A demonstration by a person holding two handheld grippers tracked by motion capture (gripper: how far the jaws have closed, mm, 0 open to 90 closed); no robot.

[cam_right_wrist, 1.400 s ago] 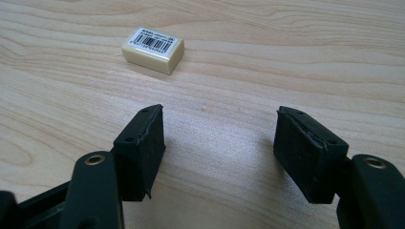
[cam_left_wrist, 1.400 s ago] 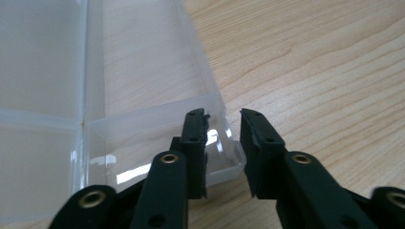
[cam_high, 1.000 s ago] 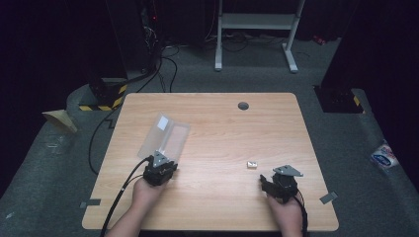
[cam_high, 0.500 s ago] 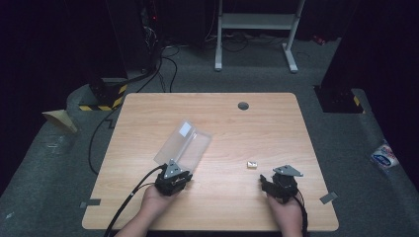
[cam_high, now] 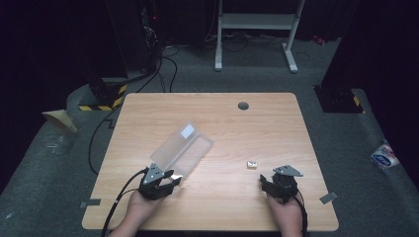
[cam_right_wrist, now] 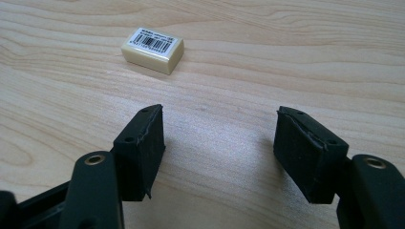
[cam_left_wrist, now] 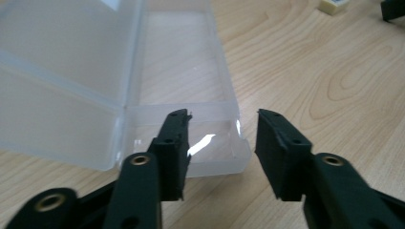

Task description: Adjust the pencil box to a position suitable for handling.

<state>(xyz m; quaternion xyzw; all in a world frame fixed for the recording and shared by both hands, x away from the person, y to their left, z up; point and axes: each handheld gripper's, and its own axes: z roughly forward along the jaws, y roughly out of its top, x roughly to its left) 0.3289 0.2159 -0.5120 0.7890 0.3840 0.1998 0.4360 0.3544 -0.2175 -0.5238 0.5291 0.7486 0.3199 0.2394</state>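
Note:
A clear plastic box [cam_high: 182, 148] lies with its lid folded open on the wooden table [cam_high: 237, 123], left of centre. My left gripper [cam_high: 170, 178] stands open at the box's near end. In the left gripper view the box [cam_left_wrist: 181, 71] has its near right corner between the jaws of that gripper [cam_left_wrist: 223, 129], which do not clamp it. A small cream eraser [cam_high: 252, 164] with a barcode label rests on the table at the right. My right gripper [cam_high: 263, 182] is open just behind it. In the right gripper view the eraser [cam_right_wrist: 153, 49] lies ahead and left of the open gripper [cam_right_wrist: 219, 129].
A dark round grommet hole [cam_high: 243, 105] sits near the table's far edge. On the floor beyond are cables [cam_high: 168, 59] and a white stand [cam_high: 257, 29]. A packet [cam_high: 384, 155] lies on the floor at the right. The eraser [cam_left_wrist: 334, 5] shows in the left gripper view.
The left hand has carried the clear box rightward and toward the near edge, lowering it from a raised tilt onto the table. The right gripper has stayed still.

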